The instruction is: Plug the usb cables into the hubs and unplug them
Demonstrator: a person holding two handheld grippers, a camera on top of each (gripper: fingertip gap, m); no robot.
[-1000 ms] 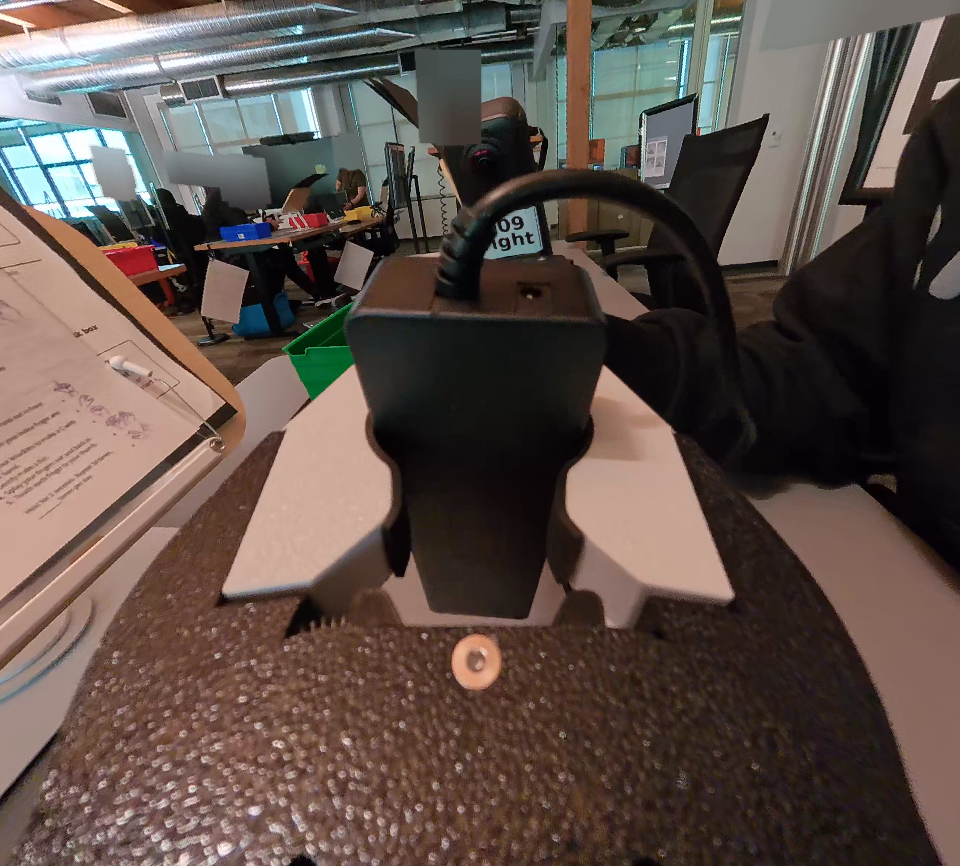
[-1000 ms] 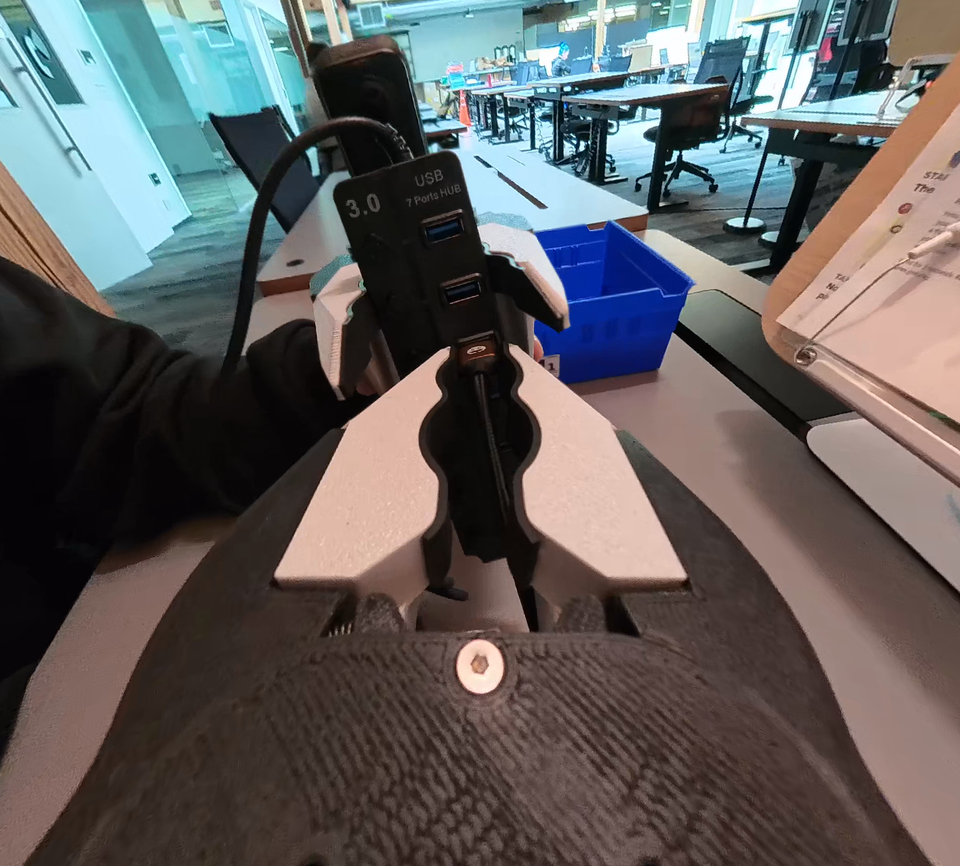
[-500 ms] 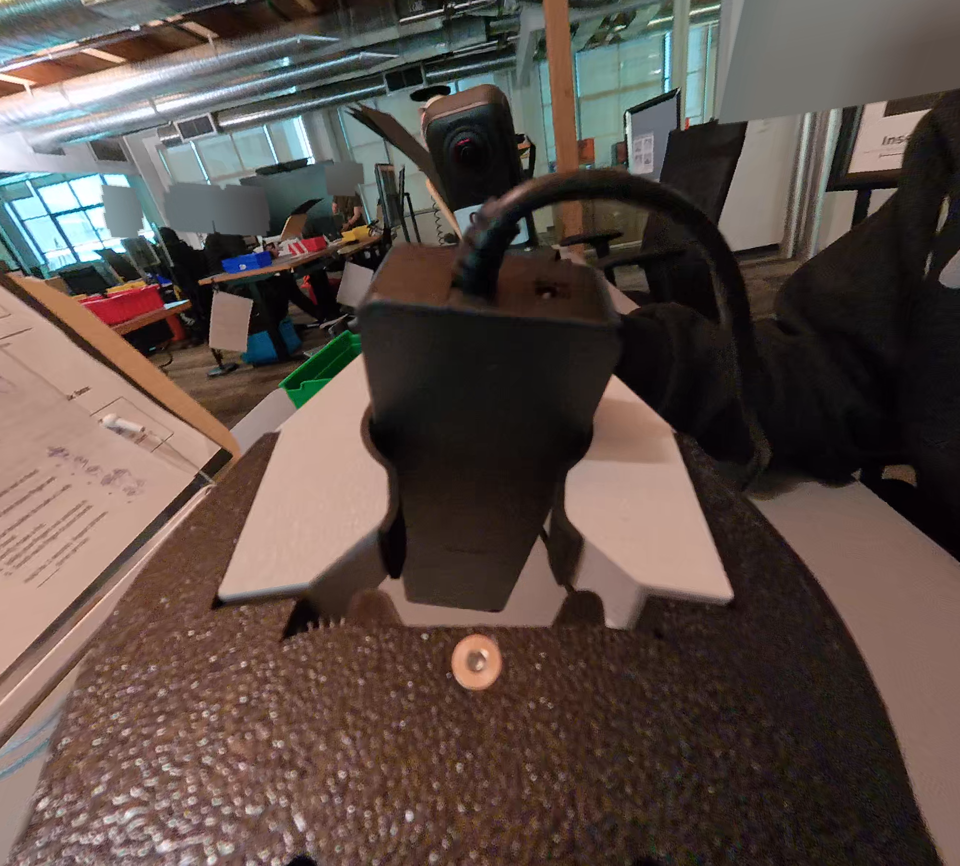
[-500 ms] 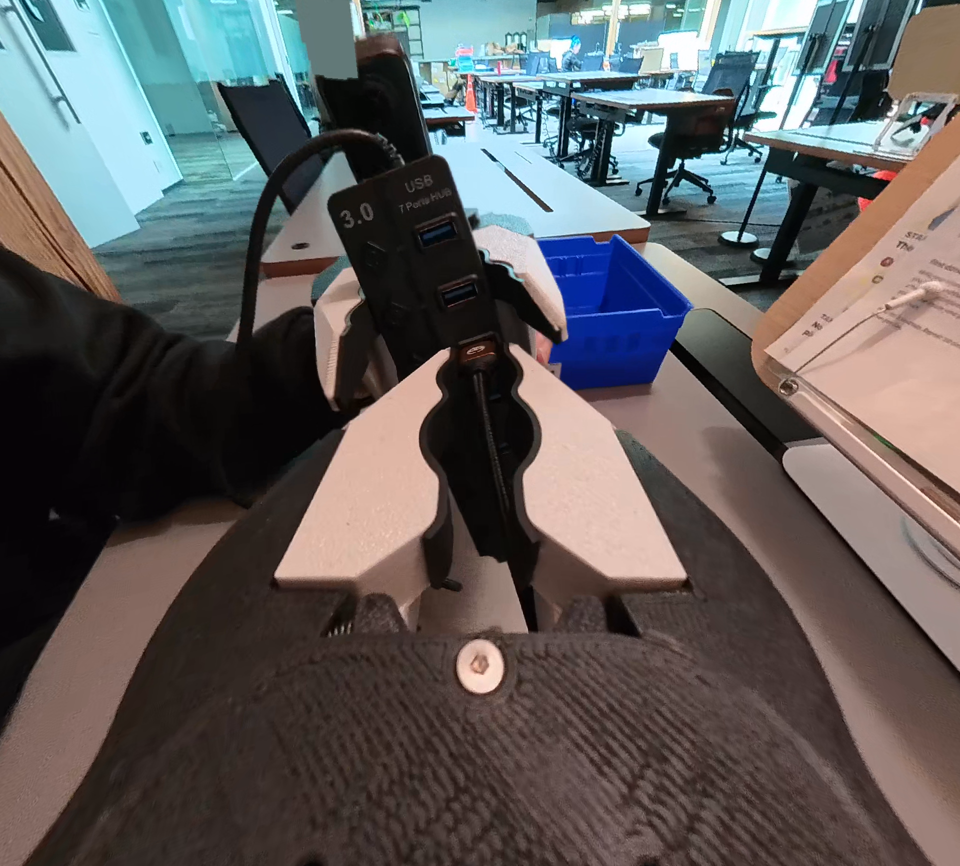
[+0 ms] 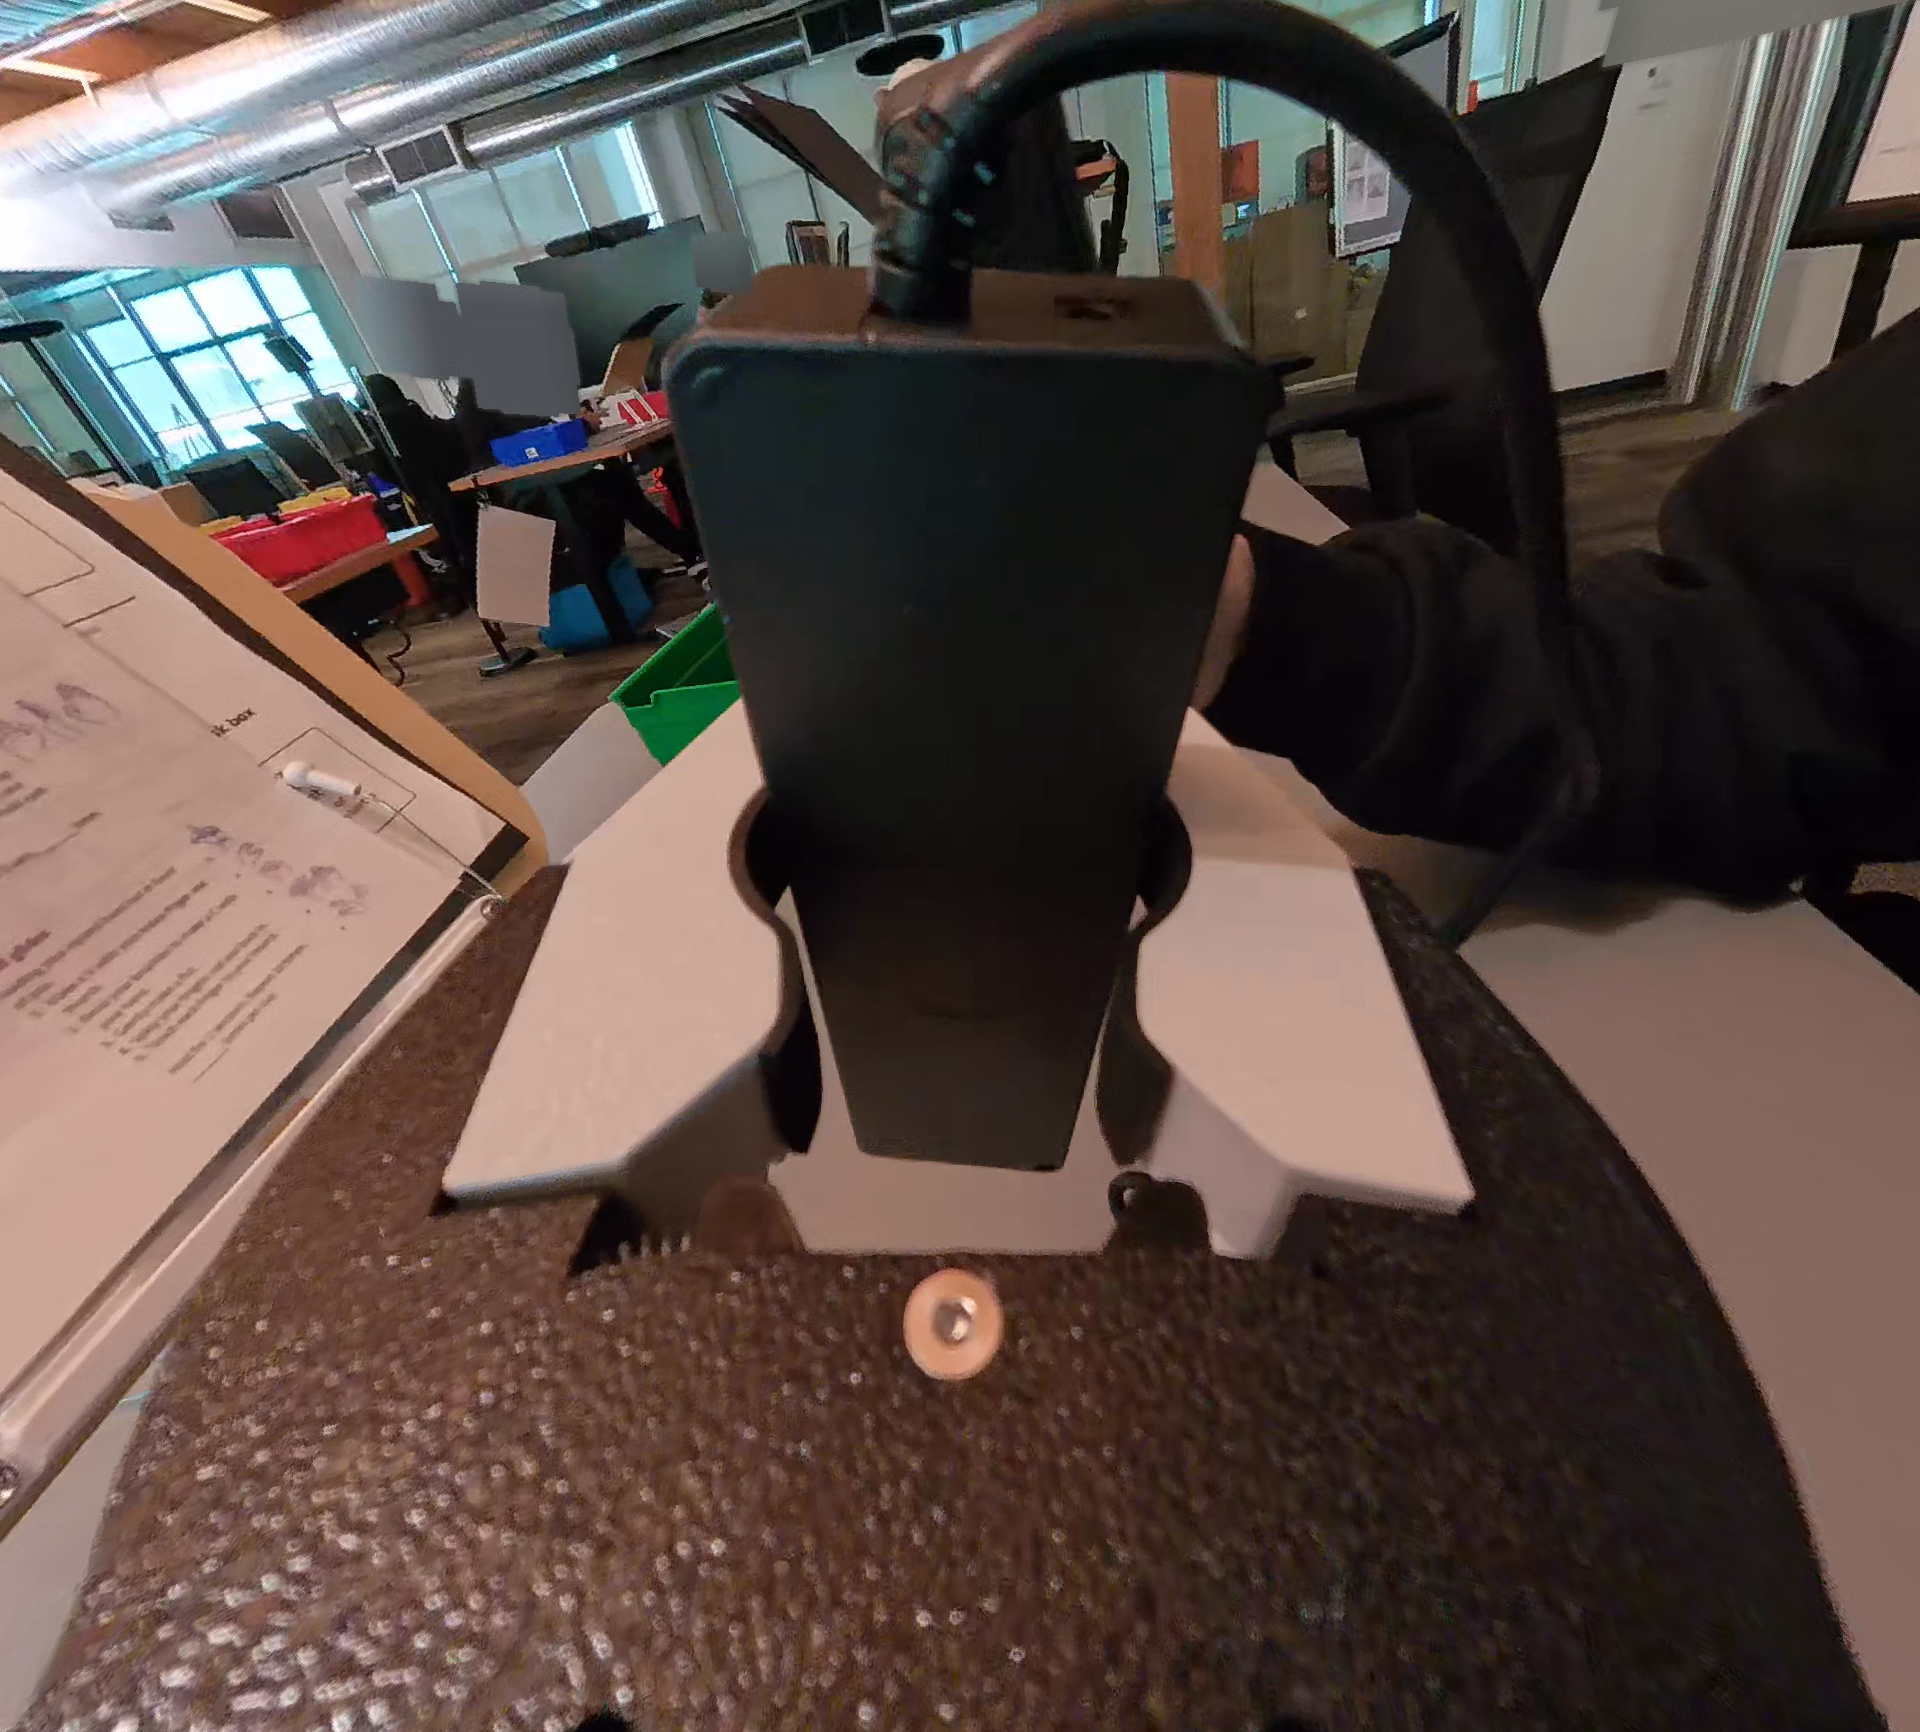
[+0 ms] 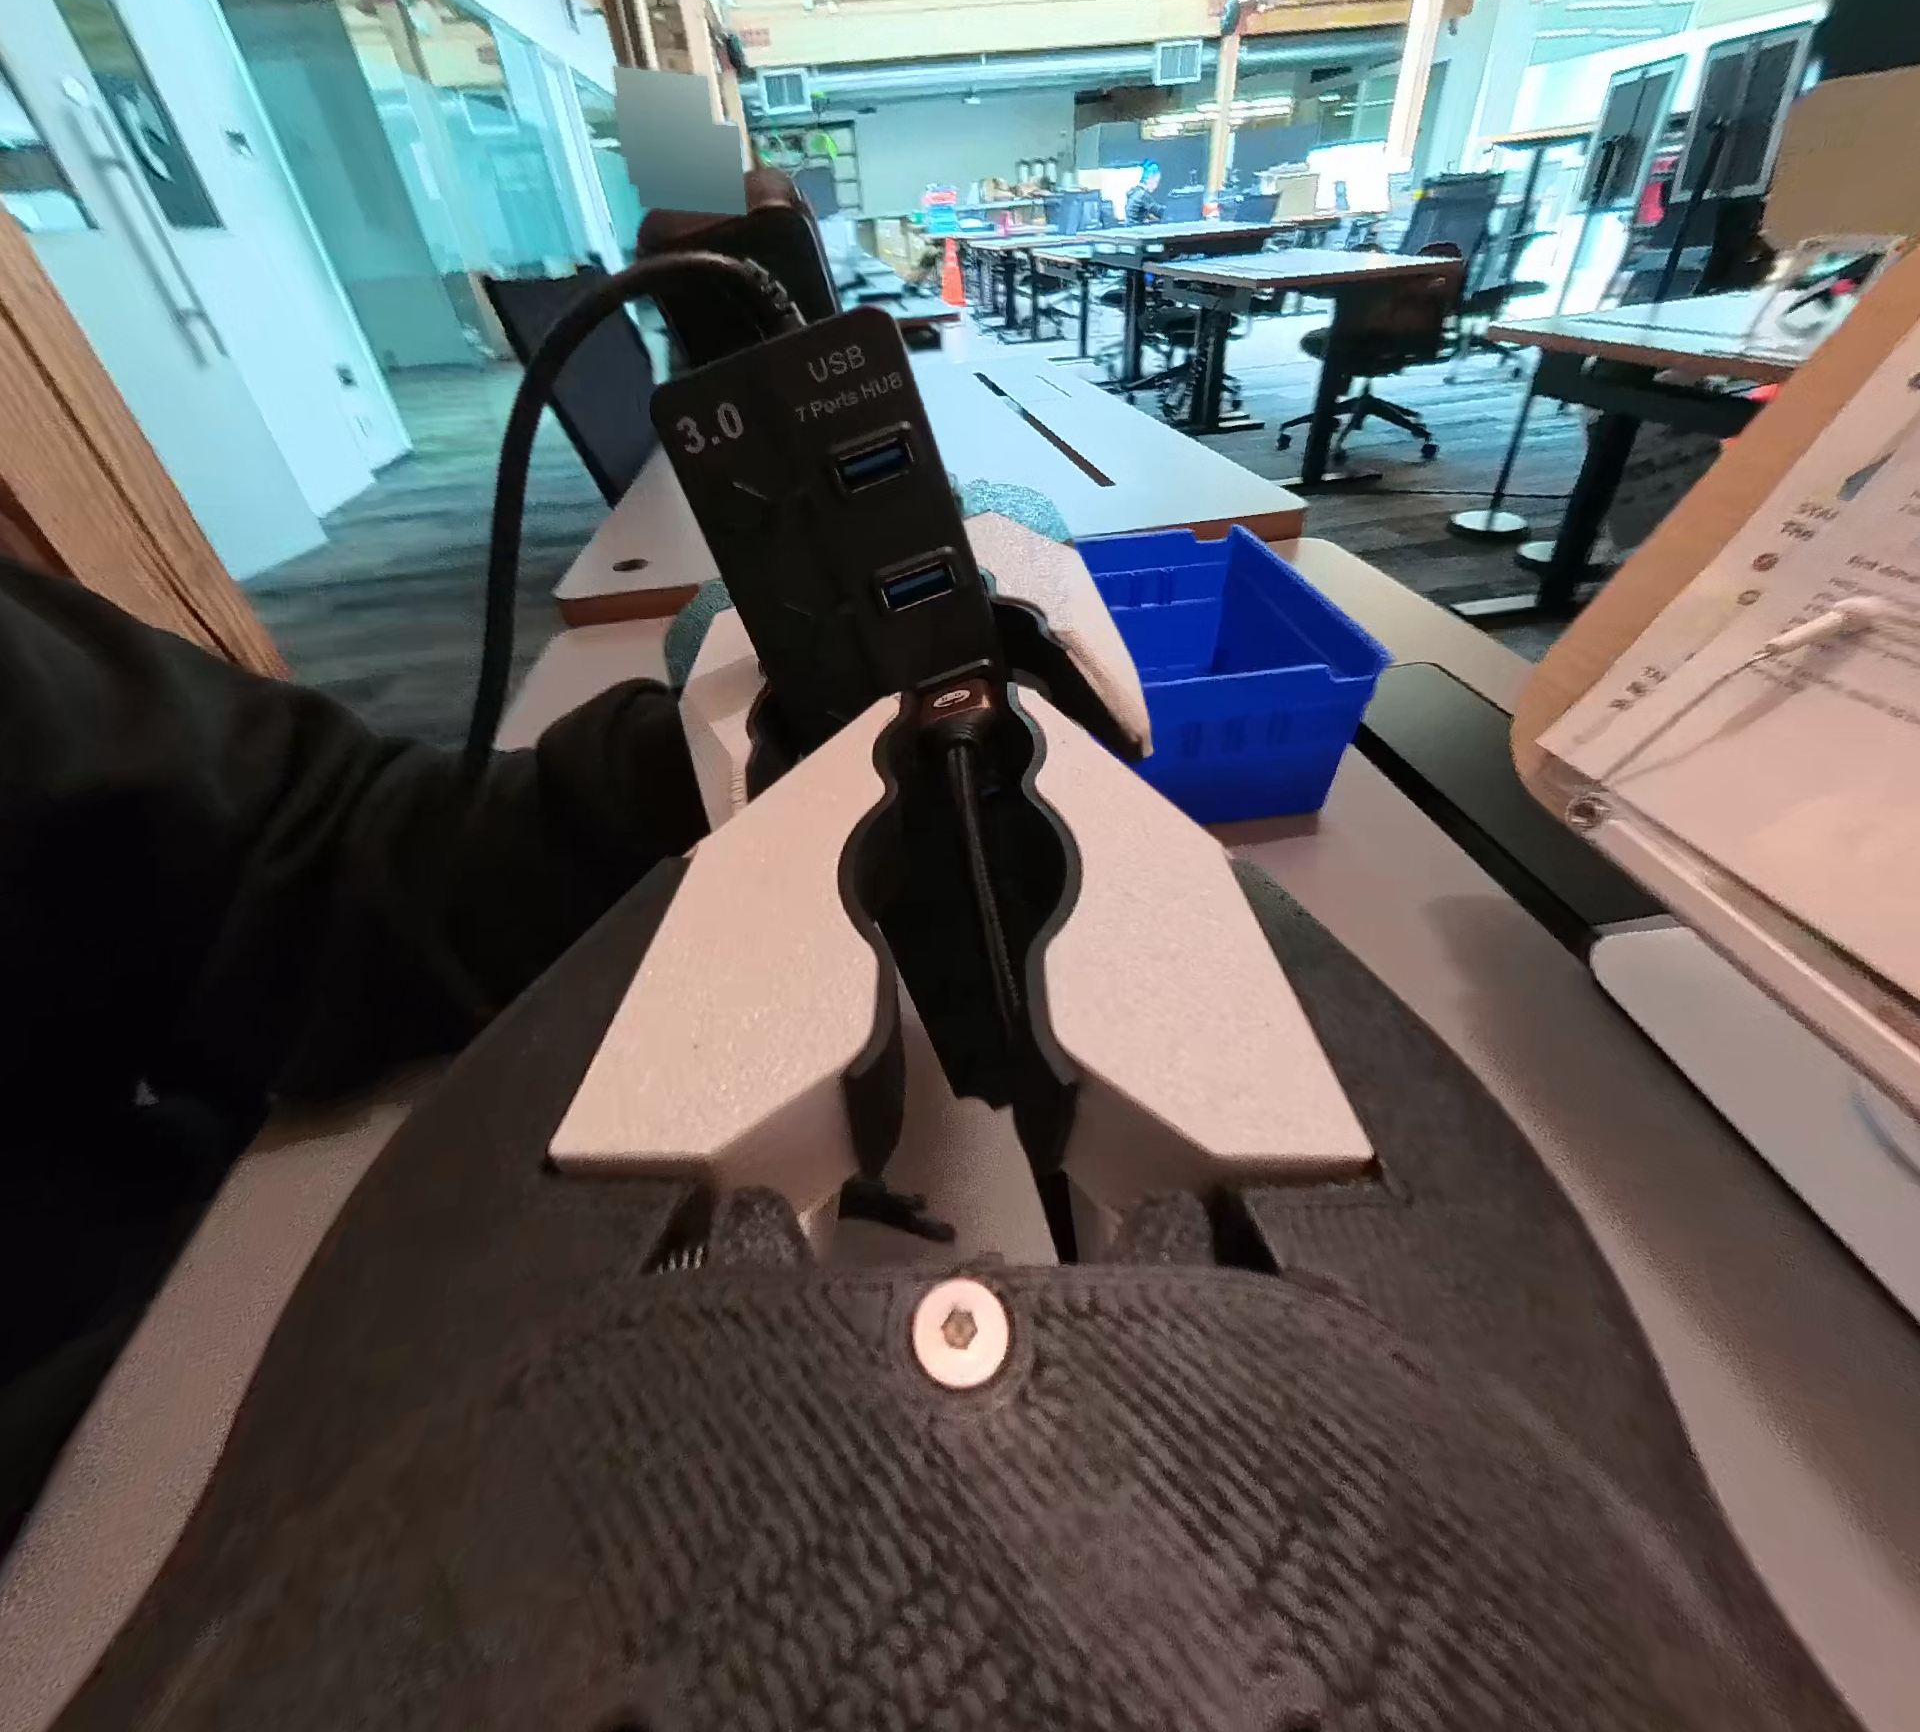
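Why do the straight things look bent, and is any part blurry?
Left wrist view: the wide lens bows the ceiling ducts; the hub is sharp, the edges smear. Right wrist view: the door handle at left is blurred, the blue bin crisp.

We see a blue bin [image 6: 1236, 674] on the grey table [image 6: 1455, 861], beside a clear document stand [image 6: 1756, 737] holding printed sheets. A green bin [image 5: 681, 690] sits farther off, and red bins [image 5: 301, 529] rest on a distant desk.

Black hub [image 6: 831, 560] stands upright, tilted left, two blue ports free; braided cable's [image 6: 982, 882] plug [image 6: 954, 698] sits in its third.
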